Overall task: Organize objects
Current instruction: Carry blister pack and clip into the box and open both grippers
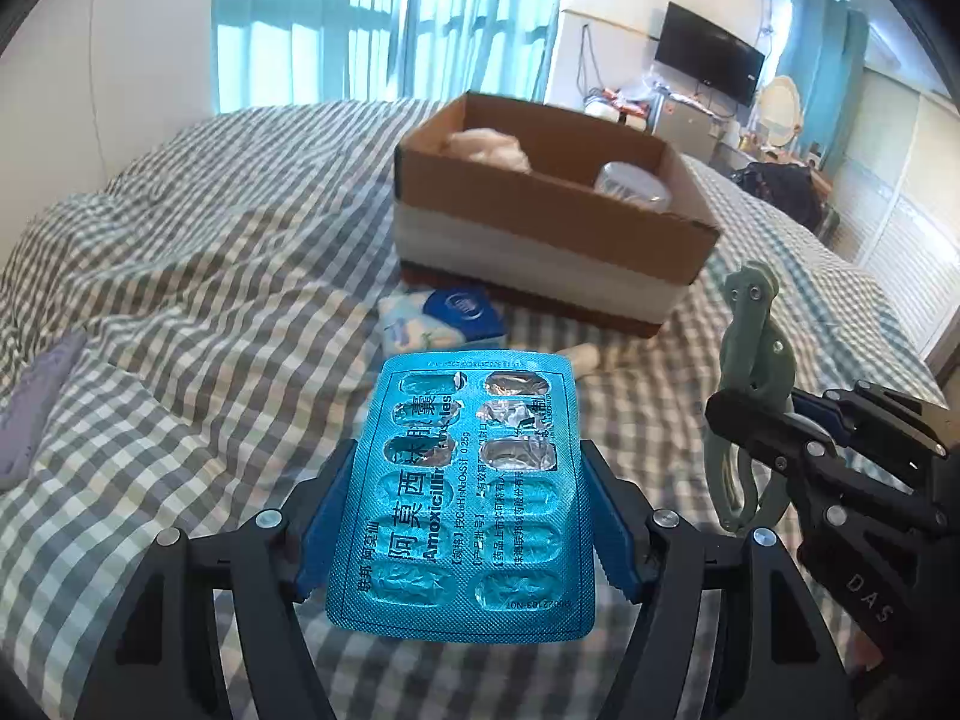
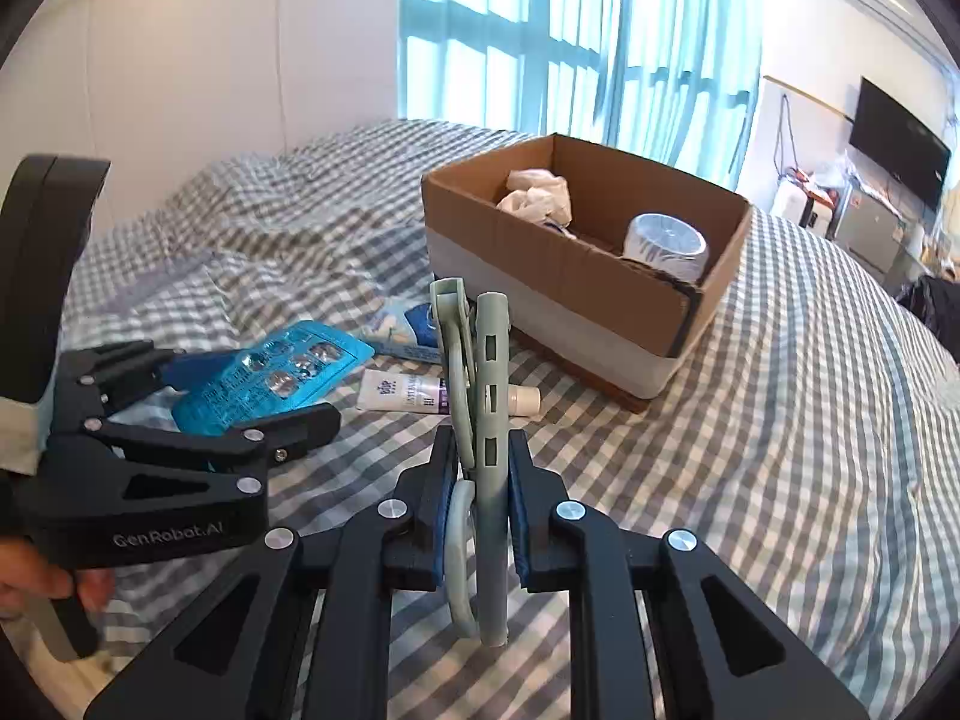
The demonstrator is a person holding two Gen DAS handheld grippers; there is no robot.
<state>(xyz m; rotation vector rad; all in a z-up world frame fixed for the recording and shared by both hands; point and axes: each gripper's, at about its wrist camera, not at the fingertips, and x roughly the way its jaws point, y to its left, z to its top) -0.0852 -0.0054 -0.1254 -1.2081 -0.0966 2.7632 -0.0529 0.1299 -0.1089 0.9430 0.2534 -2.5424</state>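
Blister pack (image 1: 465,492) pinched by left fingers (image 1: 327,516) | right fingers (image 2: 531,516) clamp, seemingly, folding scissors (image 2: 480,420)

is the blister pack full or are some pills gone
Partly used: on the blister pack, held in the left hand-held gripper, several upper pockets show torn foil; the lower ones look sealed.

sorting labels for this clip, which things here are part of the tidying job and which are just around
Part of the job: blister pack in left tool; green scissors in right tool; cardboard box; tissue pack; cream tube.

Just around: television; curtains.
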